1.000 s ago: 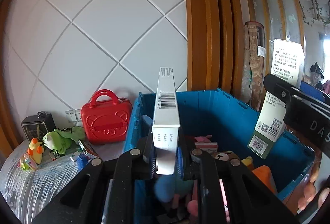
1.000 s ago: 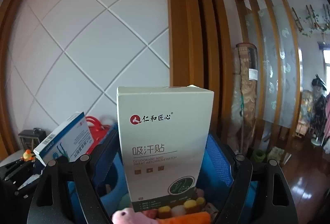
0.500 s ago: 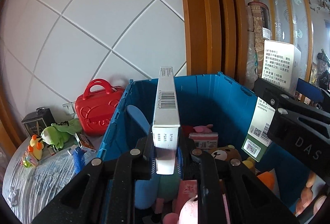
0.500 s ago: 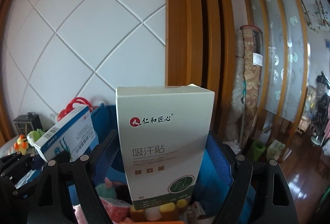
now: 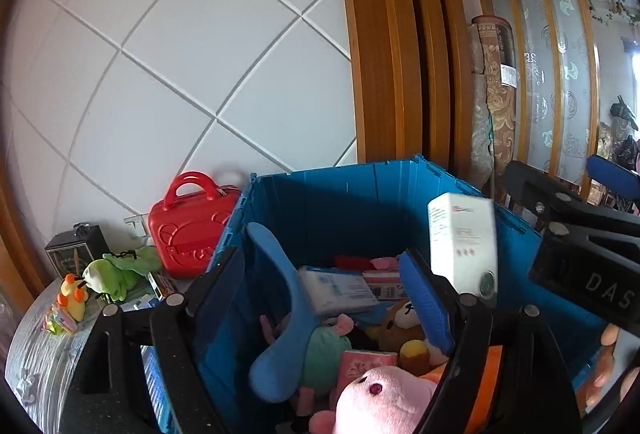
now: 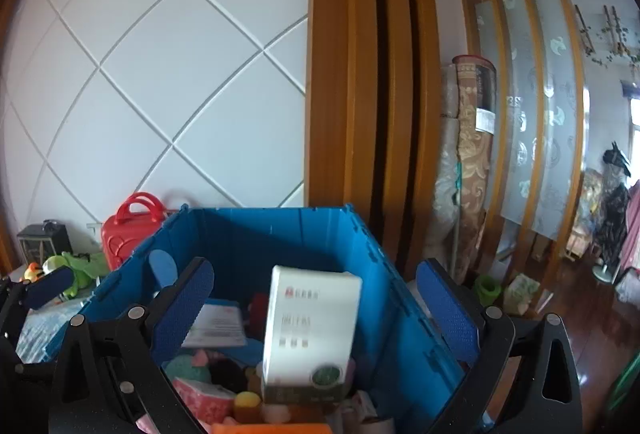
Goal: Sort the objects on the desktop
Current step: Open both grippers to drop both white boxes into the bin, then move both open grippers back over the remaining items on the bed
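Both grippers hover over a blue crate (image 5: 344, 194) filled with plush toys and boxes. My left gripper (image 5: 324, 286) is open and empty; the white and blue box (image 5: 338, 288) lies flat in the crate on the toys. My right gripper (image 6: 320, 302) is open; the white and green patch box (image 6: 310, 330) is blurred and loose between its pads, inside the crate (image 6: 256, 234). That box also shows in the left wrist view (image 5: 464, 242), beside the right gripper's black body (image 5: 580, 246).
On the table left of the crate stand a red toy suitcase (image 5: 192, 226), a green plush frog (image 5: 116, 274), a yellow duck toy (image 5: 74, 298) and a dark box (image 5: 76, 254). A white tiled wall and wooden pillar stand behind. A pink plush (image 5: 380, 398) lies at the crate's near side.
Both grippers have opened. The left one's white and blue box has dropped flat into the crate. The right one's patch box has left the pads and is falling into the crate.
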The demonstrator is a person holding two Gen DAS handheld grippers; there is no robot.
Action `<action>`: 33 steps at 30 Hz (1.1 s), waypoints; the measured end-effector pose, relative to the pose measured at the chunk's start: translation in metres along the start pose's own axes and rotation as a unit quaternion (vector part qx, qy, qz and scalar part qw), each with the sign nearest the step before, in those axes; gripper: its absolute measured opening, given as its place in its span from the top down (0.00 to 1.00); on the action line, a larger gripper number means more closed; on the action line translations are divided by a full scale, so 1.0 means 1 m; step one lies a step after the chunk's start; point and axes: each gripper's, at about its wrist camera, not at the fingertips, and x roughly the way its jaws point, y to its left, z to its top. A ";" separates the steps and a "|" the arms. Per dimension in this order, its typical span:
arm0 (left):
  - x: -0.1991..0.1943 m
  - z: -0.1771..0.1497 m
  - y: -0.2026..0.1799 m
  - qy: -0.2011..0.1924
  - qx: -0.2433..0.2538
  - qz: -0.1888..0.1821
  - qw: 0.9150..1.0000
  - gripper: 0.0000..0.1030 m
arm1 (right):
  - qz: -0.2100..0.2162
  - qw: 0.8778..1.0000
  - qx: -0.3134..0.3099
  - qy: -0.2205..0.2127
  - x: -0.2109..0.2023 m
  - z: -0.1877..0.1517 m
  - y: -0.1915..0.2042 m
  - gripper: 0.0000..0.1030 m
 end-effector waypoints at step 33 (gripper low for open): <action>-0.101 -0.071 0.272 -0.032 -0.109 0.176 0.978 0.14 | 0.195 0.978 -0.030 -0.074 -0.066 -0.007 0.232 0.00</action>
